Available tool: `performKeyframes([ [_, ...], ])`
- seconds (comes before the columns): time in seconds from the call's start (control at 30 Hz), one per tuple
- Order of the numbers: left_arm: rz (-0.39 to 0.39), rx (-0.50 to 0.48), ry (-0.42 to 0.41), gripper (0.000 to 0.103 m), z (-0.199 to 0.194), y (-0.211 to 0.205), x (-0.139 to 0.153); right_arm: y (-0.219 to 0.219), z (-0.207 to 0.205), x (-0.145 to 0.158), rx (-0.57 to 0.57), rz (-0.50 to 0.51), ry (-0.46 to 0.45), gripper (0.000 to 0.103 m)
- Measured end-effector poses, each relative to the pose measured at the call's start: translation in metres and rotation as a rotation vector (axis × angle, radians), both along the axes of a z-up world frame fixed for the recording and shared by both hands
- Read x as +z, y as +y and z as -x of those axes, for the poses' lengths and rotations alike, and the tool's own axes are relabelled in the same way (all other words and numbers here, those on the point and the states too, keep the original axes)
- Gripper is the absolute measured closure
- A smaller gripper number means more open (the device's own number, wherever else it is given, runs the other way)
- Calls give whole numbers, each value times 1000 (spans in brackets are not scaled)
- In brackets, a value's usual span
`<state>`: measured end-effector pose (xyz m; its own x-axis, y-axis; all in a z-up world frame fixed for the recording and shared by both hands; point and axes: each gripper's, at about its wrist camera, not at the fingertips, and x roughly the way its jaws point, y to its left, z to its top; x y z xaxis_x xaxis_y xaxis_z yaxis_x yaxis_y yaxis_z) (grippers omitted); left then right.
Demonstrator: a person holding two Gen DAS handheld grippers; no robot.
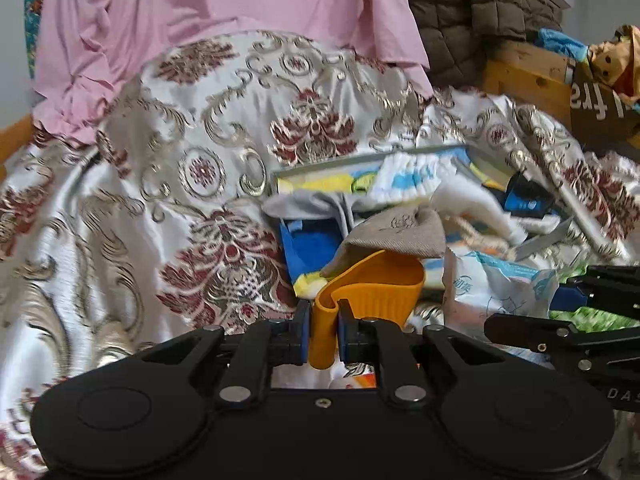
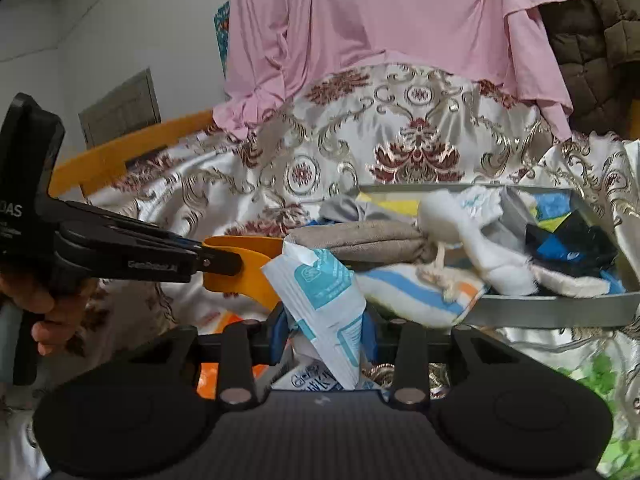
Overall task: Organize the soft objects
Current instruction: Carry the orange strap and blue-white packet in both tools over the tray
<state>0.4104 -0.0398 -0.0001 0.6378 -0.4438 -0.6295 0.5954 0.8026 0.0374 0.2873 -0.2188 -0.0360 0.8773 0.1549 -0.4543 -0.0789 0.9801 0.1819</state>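
Nearest in the left wrist view, we see the left gripper (image 1: 324, 328) with its blue-padded fingers (image 1: 305, 330) clamped on the folded edge of an orange silicone piece (image 1: 372, 292), which curls up just ahead of the jaws. In the right wrist view, the right gripper (image 2: 326, 338) pinches a white-and-teal tissue packet (image 2: 320, 296), standing tilted between its fingers. We see the same orange piece (image 2: 236, 272) there to the left, held by the left gripper (image 2: 224, 262), with a hand (image 2: 36, 300) on its handle.

Just beyond, a grey tray (image 2: 552, 308) sits on the patterned satin bedspread (image 1: 208, 152), heaped with soft things: a grey-brown cloth pouch (image 2: 360, 240), a striped white-blue-orange pouch (image 2: 412, 292) overhanging the near rim, a white plush item (image 2: 476, 240), and black-and-blue fabric (image 2: 568, 240) on the right side. The packet (image 1: 492, 288) is close to the tray's near edge, outside it.

Farther back, a pink garment (image 1: 224, 20) hangs over the bedspread, an olive quilted jacket (image 1: 472, 12) beside it. Far right, a brown stuffed toy (image 1: 608, 64) rests by a wooden frame (image 1: 528, 76).
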Motion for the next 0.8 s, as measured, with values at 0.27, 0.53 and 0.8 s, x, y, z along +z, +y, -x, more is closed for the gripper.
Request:
performKeyframes([
  [0.27, 28, 41, -51, 89, 20, -13, 49, -19, 20, 31, -34, -41, -75, 63],
  [0.53, 74, 102, -120, 89, 18, -46, 73, -55, 25, 49, -117, -75, -136, 62],
  [0.8, 138, 150, -111, 89, -13, -80, 52, -100, 7, 42, -232, -101, -132, 62],
])
